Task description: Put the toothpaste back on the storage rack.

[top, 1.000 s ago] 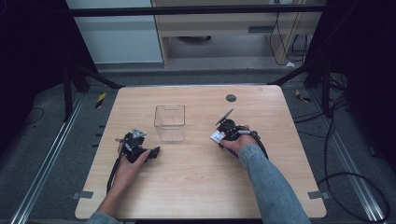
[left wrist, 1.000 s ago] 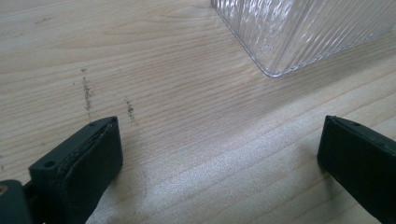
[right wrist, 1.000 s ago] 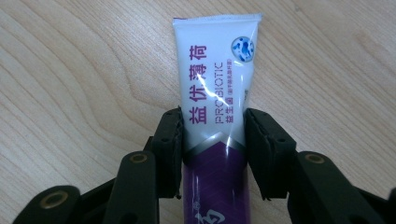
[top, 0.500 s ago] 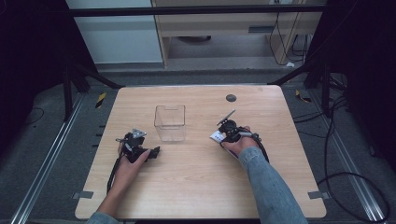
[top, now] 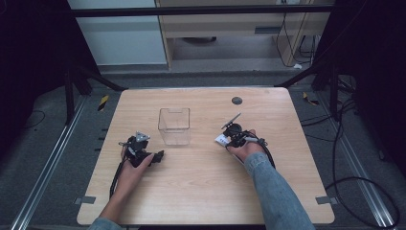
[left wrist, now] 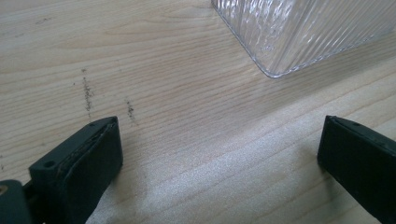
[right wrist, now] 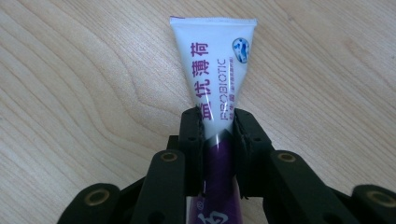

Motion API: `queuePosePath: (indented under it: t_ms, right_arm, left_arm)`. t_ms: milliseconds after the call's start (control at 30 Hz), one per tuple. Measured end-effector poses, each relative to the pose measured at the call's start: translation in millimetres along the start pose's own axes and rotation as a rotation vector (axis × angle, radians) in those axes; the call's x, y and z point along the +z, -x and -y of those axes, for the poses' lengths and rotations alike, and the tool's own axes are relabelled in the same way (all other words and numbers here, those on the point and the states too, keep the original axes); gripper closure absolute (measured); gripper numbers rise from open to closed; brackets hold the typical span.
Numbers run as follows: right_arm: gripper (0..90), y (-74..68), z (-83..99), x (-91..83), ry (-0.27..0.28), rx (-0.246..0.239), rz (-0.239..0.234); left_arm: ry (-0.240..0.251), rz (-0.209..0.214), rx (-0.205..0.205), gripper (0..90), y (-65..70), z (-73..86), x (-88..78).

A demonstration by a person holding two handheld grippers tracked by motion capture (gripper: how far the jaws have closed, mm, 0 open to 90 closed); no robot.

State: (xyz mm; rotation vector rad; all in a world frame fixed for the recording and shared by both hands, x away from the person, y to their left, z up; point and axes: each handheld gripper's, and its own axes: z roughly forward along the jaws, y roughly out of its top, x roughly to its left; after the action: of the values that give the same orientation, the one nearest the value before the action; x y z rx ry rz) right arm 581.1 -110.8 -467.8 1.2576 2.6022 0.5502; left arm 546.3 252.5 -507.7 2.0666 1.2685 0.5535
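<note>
We grip a toothpaste tube [right wrist: 218,81] in the right claw [right wrist: 218,135] at centre right of the wooden surface [top: 201,191].
Our left claw [left wrist: 219,149] rests at lower left, jaws spread wide on bare wood, near the clear plastic box [top: 174,125] at centre.

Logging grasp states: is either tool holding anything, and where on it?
Right tool is shut on the toothpaste tube, jaws pinching its sides around mid-length, flat crimped end pointing away. Left tool is open, holding nothing.
</note>
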Motion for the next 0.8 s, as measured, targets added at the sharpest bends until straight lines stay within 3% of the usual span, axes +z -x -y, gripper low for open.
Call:
queuePosePath:
  t_ms: [433,800]
  right_arm:
    - [79.5,1.1,0.9,-5.9,0.008,0.021,-0.02]
    - [79.8,7.2,-1.4,-24.1,0.076,0.044,-0.023]
  left_arm:
    - [0.0,0.0,0.0,0.0,0.0,0.0,0.0]
    - [0.0,0.0,0.0,0.0,0.0,0.0,0.0]
